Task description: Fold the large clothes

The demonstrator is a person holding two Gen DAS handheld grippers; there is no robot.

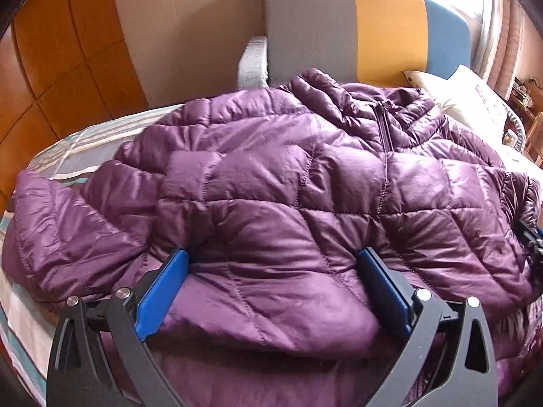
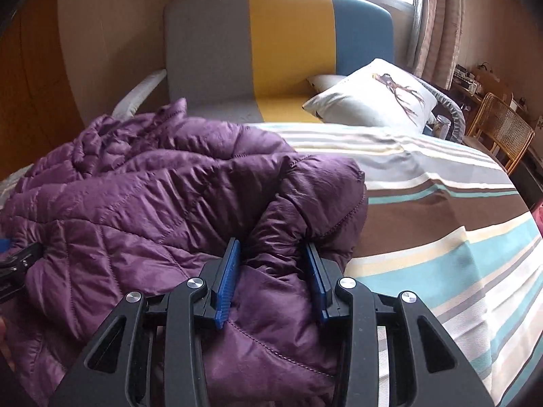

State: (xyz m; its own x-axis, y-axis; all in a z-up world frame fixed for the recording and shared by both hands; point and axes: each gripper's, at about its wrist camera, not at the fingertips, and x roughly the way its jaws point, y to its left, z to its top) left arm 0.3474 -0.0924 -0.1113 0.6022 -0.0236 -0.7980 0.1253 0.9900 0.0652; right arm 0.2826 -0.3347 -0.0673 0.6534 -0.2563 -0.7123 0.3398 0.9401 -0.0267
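Two grippers work one purple puffer jacket (image 1: 305, 176), which lies spread on the striped bed (image 1: 68, 156), collar toward the headboard (image 1: 339, 27).

Left wrist view: the left gripper (image 1: 271, 264) has its jaws spread wide, straddling a thick roll of the hem, farthest from the headboard; not clamped.

Right wrist view: the right gripper (image 2: 273, 254) has its jaws partly closed, pinching a bunched fold of the jacket's edge. The pillow (image 2: 373, 101) rests against the headboard.

Handling: probably light, soft, springy and slippery; grip seams or hem.
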